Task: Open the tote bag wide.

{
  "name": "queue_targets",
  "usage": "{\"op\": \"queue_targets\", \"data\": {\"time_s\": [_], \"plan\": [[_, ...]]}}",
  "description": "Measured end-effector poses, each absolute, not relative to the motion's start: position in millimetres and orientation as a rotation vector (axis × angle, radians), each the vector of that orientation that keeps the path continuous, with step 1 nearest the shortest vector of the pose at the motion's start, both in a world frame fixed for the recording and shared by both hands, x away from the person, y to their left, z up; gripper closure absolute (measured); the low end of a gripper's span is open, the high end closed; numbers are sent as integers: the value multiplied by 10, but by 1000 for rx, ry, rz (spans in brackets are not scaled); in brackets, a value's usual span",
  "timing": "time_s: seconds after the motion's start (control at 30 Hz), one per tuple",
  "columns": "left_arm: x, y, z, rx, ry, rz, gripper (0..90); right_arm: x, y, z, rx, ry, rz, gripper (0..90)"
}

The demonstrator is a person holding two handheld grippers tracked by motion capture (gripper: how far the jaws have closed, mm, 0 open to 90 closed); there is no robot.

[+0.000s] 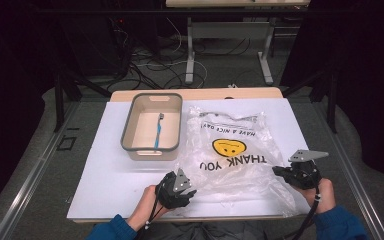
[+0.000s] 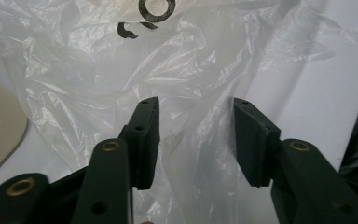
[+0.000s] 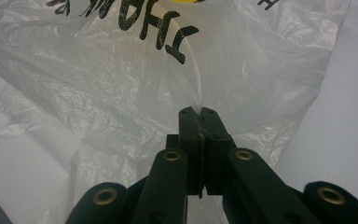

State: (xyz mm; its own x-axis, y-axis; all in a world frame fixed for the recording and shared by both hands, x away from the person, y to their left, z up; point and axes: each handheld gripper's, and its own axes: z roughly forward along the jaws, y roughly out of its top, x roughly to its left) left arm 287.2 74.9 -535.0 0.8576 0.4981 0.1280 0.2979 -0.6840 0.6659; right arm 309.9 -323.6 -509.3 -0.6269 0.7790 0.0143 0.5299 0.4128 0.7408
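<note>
Thin clear plastic — the bag (image 1: 232, 155) lies flat and crumpled across the centre-right of the high view, on the white board (image 1: 105, 170), its left edge just beside the tray (image 1: 127, 135). It looks near weightless, limp and slippery; it likely stretches or tears if yanked, and the two layers tend to cling. Best hold is a pinch on the near edge or mouth, one layer per gripper, to open it.

The right gripper (image 3: 198, 112) at lower right of the high view is pressed together, pinching a fold of the film. The left gripper (image 2: 196, 140), lower centre-left, has jaws spread with bag film lying between them, the pads not pressing on it.

Print, upside down from here: "THANK YOU", a yellow smiley, "HAVE A NICE DAY!". A blue toothbrush (image 1: 158, 131) lies in the tray.
</note>
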Motion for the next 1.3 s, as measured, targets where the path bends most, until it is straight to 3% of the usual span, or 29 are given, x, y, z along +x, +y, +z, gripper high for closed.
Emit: {"op": "queue_targets", "data": {"time_s": [0.3,0.53,0.9,1.0,1.13,1.3], "plan": [[2910,773,-5396,2306,608,398,862,3112,-3237,-5113,1129,2353,1047,897],[2904,800,-5348,2269,605,421,899,3125,-3231,-5130,1138,2368,1044,853],[2932,774,-5254,2220,591,454,898,3071,-3157,-5027,1099,2401,1077,400],[2937,788,-5233,2205,601,461,899,3066,-3133,-5022,1076,2402,1073,361],[2937,789,-5229,2209,599,455,898,3058,-3181,-5010,1099,2393,1102,143],[2948,782,-5244,2201,598,465,897,3038,-3198,-4960,1102,2391,1137,67]]}}
